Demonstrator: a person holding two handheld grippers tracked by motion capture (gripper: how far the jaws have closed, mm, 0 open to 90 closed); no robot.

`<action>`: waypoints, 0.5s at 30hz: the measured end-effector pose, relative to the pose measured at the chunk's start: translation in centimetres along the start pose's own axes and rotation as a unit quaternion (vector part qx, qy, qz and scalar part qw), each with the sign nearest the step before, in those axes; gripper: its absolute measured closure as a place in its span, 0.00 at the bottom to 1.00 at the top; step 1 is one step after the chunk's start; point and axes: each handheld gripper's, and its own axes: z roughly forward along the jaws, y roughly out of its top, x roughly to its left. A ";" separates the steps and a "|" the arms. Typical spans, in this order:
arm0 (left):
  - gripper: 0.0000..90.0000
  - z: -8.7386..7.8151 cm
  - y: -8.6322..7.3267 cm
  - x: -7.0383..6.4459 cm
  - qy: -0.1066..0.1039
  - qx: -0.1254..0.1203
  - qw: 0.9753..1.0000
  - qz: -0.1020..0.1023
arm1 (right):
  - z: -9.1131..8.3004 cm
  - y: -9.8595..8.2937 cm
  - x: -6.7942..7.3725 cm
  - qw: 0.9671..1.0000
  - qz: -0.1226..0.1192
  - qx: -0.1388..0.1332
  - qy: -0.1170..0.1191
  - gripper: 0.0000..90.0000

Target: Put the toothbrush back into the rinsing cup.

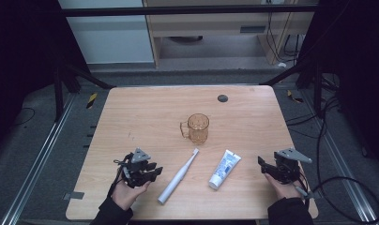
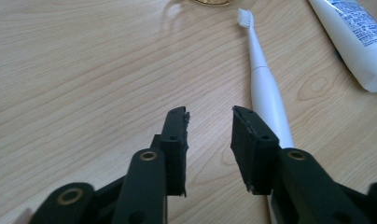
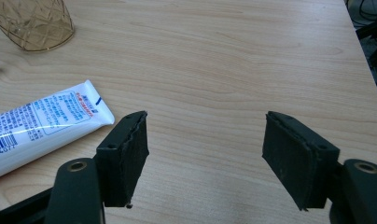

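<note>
White toothbrush [image 1: 178, 177] lies beside the left hand-held gripper [image 1: 155, 171].

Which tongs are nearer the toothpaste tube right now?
Right. The right tongs sit just right of the toothpaste tube, bare table between. The left tongs are farther left, beyond the toothbrush.

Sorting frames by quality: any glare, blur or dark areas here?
High view: table evenly lit, surroundings dark. Left gripper view: jaws softly blurred, toothbrush sharp. Right gripper view: mild sheen on the toothpaste tube.
</note>
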 end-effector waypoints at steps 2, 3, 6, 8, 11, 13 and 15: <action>0.66 0.1 0.2 -0.2 0.000 0.002 1.000 0.002 | 0.0 0.0 -0.1 1.000 0.001 0.000 0.001 0.34; 0.65 0.3 0.6 -0.5 -0.004 0.004 1.000 0.004 | 0.0 0.0 -0.1 1.000 0.001 0.000 0.000 0.34; 0.62 0.5 1.0 -0.9 -0.006 0.007 1.000 0.008 | 0.1 0.0 -0.1 1.000 0.001 0.002 0.000 0.34; 0.61 0.7 1.3 -1.3 -0.005 0.009 1.000 0.014 | 0.1 0.0 -0.1 1.000 0.000 0.002 0.000 0.34; 0.60 1.0 2.0 -2.0 -0.005 0.013 1.000 0.023 | 0.1 0.0 -0.1 1.000 -0.002 0.002 -0.001 0.33; 0.60 1.3 2.4 -2.5 -0.010 0.014 0.999 0.028 | 0.1 0.0 -0.2 1.000 0.000 0.005 0.000 0.33; 0.59 1.7 2.8 -2.9 -0.014 0.019 0.999 0.030 | 0.2 0.0 -0.2 1.000 -0.001 0.005 -0.001 0.33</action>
